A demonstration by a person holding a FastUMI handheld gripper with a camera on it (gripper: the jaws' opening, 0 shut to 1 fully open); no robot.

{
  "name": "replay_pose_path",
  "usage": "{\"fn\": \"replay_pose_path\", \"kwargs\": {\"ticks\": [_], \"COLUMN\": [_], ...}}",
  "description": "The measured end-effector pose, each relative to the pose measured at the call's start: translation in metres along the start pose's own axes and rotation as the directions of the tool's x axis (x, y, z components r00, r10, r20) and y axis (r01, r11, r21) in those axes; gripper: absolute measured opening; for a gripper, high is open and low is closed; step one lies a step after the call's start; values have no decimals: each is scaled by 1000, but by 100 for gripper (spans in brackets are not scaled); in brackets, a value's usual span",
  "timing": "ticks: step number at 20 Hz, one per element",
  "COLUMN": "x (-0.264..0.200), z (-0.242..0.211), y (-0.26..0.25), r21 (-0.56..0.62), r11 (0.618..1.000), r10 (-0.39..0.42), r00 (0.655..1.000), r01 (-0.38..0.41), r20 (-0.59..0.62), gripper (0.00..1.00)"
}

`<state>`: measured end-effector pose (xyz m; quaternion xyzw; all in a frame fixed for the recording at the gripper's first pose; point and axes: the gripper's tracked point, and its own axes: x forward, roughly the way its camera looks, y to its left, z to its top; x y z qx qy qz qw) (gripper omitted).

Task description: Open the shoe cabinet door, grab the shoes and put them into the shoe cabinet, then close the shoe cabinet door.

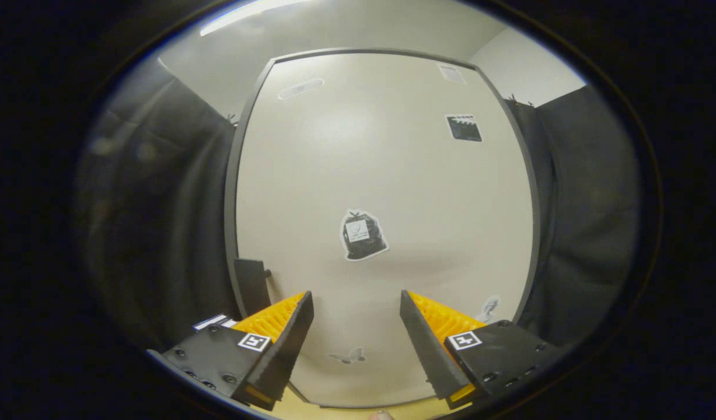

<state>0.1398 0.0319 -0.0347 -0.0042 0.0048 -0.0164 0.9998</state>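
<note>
A recording booth: black cloth walls (pixel 159 221) flank a stickered cabinet door (pixel 393 192).

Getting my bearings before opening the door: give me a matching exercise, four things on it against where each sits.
Gripper open before the shut cabinet door.
1 handle
2 bag sticker
3 butterfly sticker
4 black rectangular sticker
A low, between the jaws
B mid-door, beyond the jaws
C high, opposite the handle's side
D door's edge, beside one jaw
Pairs: 1-D, 2-B, 3-A, 4-C
</note>
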Motion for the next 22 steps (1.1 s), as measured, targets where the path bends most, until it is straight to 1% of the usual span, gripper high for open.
{"fn": "replay_pose_path", "kwargs": {"ticks": [6,10,15,22], "x": [-63,-92,-114,-128], "z": [15,14,20,27], "y": [-8,-16,-26,-30], "r21": [13,-13,-49,-24], "r11": [1000,1000,999,1000], "r10": [-3,-2,-5,7], "r00": [1000,1000,1000,1000], "r01": [3,2,6,-6], "r20": [6,2,15,18], "gripper": [94,94,94,95]}}
